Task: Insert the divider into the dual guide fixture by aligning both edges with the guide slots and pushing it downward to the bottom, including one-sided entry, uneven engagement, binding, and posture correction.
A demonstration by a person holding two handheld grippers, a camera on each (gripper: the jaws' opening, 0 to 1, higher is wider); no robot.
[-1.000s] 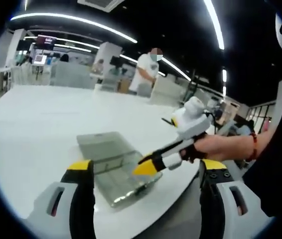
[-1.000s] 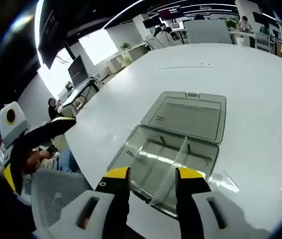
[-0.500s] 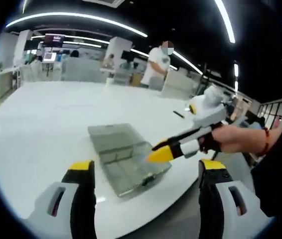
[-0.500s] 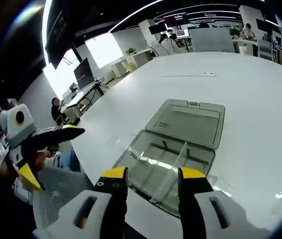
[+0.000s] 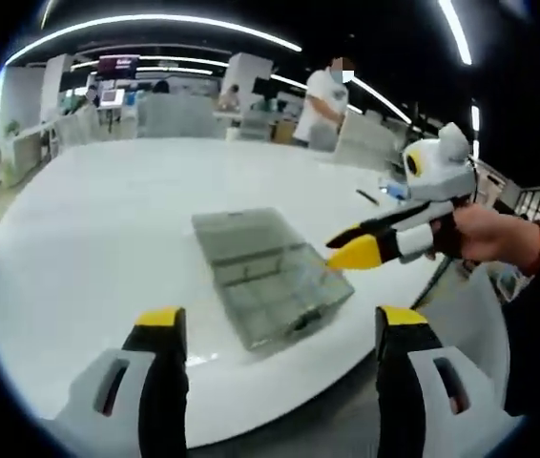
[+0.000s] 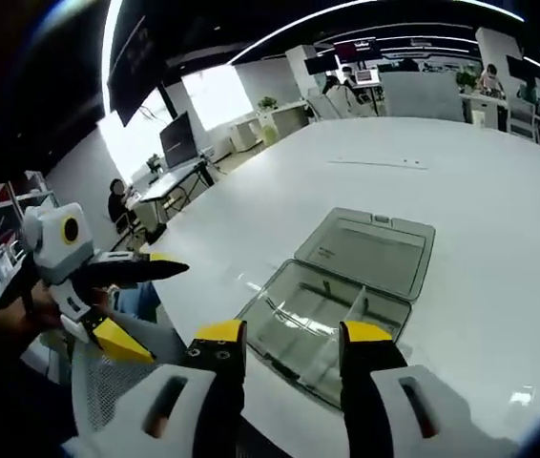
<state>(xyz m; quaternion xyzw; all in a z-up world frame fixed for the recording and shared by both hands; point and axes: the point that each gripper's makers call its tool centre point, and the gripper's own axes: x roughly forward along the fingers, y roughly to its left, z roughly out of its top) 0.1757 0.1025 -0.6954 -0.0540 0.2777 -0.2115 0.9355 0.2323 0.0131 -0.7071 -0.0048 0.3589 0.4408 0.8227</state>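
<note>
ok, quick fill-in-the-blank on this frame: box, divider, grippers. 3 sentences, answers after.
1. The clear box sits on the white table with its lid swung ____.
2. The divider stands ____ the box.
3. The right gripper and left gripper both have their jaws ____, holding nothing.

Missing words: open; inside; open
</note>
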